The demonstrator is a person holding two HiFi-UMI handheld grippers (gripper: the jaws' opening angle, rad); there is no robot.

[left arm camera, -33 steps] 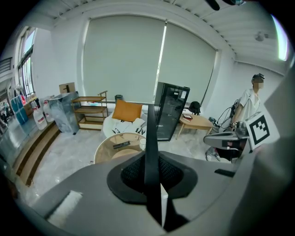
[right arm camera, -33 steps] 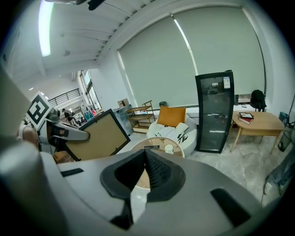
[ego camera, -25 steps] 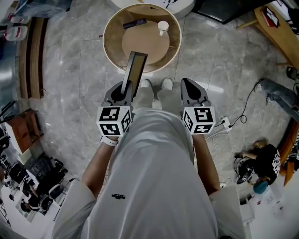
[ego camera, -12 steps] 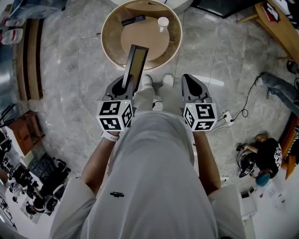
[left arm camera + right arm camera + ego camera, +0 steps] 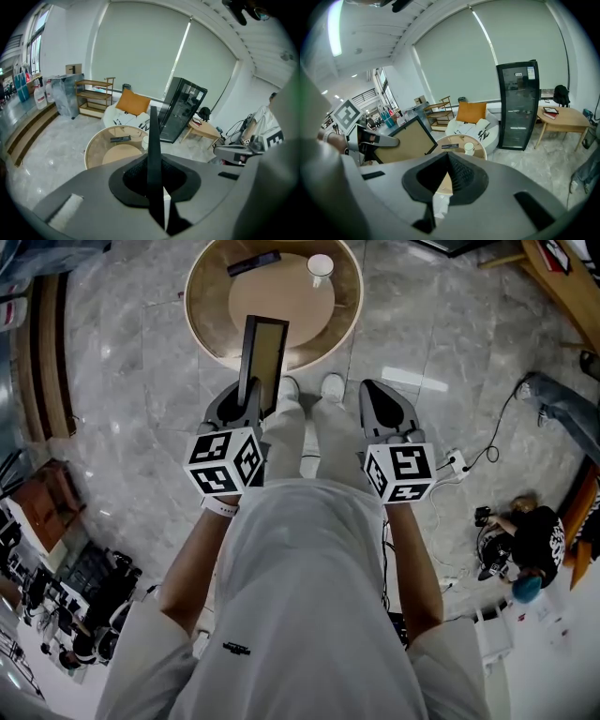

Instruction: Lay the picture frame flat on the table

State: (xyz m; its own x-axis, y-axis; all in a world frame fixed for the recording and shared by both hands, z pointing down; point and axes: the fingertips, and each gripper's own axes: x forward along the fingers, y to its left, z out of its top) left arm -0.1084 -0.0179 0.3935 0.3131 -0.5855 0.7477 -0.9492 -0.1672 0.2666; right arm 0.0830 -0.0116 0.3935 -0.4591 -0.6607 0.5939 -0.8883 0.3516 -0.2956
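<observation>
A black-edged picture frame point(image 5: 262, 357) with a tan panel stands upright on edge, with my left gripper point(image 5: 242, 404) shut on its lower end. Its top reaches over the near rim of the round wooden table point(image 5: 202, 329). In the left gripper view the frame point(image 5: 153, 136) shows edge-on between the jaws of the left gripper point(image 5: 153, 161). From the right gripper view I see its tan face point(image 5: 405, 140) and the left gripper point(image 5: 370, 138). My right gripper point(image 5: 384, 409) hovers beside it to the right, shut and empty, its tips point(image 5: 448, 157) meeting.
A dark remote point(image 5: 253, 261) and a white cup point(image 5: 320, 264) lie at the table's far side. Beyond stand a white sofa with an orange cushion point(image 5: 130, 101), a black glass cabinet point(image 5: 180, 110) and a wooden shelf point(image 5: 93, 98). A person point(image 5: 534, 549) sits on the floor at right, near cables point(image 5: 469, 470).
Both grippers have sunk lower, the left one carrying the frame down with it and rolling slightly. The frame's top now reaches farther over the table's near rim.
</observation>
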